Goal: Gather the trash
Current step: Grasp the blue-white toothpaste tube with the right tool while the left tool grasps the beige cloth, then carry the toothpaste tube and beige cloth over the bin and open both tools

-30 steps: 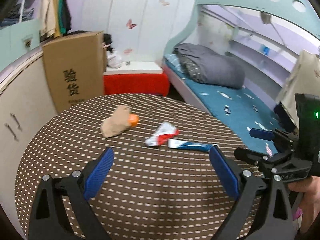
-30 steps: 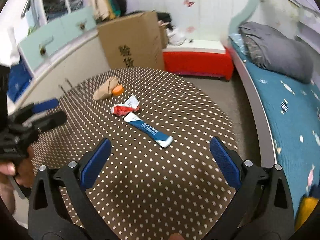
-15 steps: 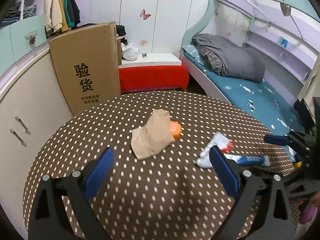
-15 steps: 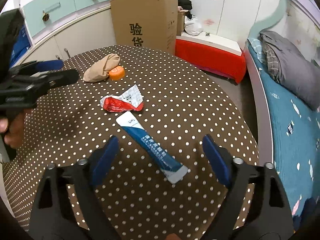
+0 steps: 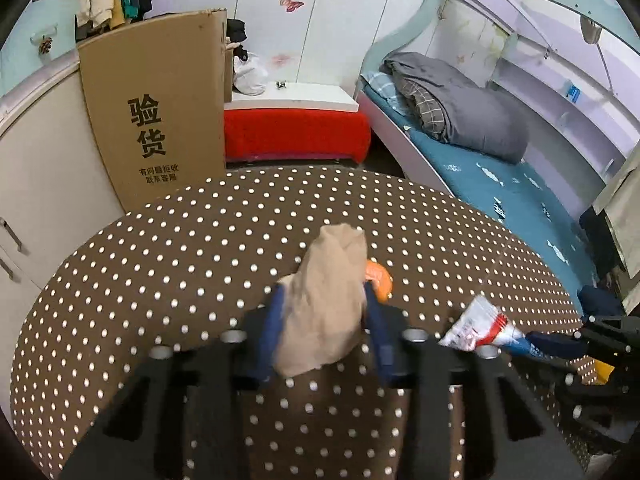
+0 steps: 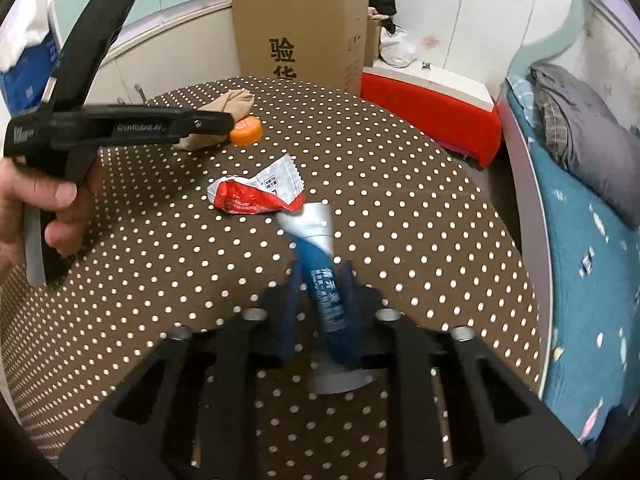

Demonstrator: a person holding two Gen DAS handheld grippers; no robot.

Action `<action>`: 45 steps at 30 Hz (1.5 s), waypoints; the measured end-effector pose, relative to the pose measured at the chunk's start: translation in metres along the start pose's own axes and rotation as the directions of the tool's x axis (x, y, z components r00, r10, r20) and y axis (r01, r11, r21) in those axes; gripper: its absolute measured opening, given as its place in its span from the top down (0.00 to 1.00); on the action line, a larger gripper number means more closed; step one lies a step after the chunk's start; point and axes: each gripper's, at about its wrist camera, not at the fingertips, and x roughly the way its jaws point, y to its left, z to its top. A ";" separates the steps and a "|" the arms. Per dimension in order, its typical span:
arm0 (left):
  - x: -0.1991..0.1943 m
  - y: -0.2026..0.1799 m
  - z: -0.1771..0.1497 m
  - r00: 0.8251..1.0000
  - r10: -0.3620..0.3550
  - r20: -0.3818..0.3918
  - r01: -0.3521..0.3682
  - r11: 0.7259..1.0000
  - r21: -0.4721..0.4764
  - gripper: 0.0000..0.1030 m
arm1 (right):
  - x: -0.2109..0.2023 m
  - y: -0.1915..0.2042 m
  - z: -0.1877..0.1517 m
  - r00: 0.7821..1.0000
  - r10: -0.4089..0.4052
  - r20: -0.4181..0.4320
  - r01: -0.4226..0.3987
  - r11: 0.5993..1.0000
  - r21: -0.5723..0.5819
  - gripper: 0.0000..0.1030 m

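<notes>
My left gripper is shut on a beige sock lying on the brown dotted table; an orange bottle cap lies just to its right. My right gripper is shut on a blue and white tube. A red and white wrapper lies just beyond the tube's white end and also shows in the left wrist view. In the right wrist view the left gripper sits over the sock, next to the orange cap.
A tall cardboard box stands behind the table by a white cabinet. A red bench and a bed with blue sheet and grey blanket lie beyond and right of the table.
Both grippers moved forward and down and went from wide open to shut: the left around the beige sock, the right around the blue tube.
</notes>
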 end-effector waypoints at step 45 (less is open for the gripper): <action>-0.174 -0.210 -0.077 0.958 -0.208 0.197 0.179 0.971 0.156 0.72 | -0.242 -0.101 -0.100 0.904 -0.106 0.415 -0.058 0.929 0.364 0.87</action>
